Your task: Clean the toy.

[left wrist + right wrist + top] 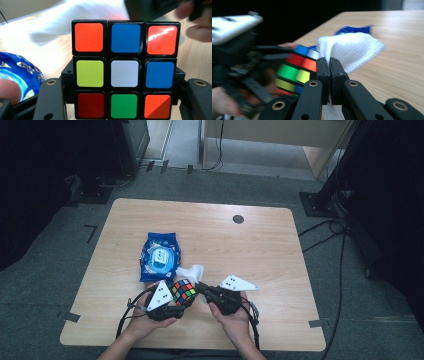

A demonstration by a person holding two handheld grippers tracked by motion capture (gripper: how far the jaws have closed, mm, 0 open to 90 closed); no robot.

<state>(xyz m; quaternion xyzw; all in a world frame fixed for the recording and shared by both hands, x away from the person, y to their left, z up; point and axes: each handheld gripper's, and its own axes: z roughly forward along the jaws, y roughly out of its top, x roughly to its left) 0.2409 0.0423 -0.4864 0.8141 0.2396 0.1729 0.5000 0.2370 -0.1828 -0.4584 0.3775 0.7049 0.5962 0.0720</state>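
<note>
White wet wipe (352, 48) pinched in right gripper (330, 62); left gripper (123, 100) clamps Rubik's cube (125, 68) beside it.

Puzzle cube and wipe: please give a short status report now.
Left gripper shut on puzzle cube. Right gripper shut on white wipe, beside the cube. Blue wipe pack lies behind, not in the way.

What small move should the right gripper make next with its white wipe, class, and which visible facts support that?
Probably swing the wipe onto the cube and rub a face. The right gripper is pinched shut on the wipe, the left gripper holds the cube between its fingers, and wipe and cube sit side by side.
</note>
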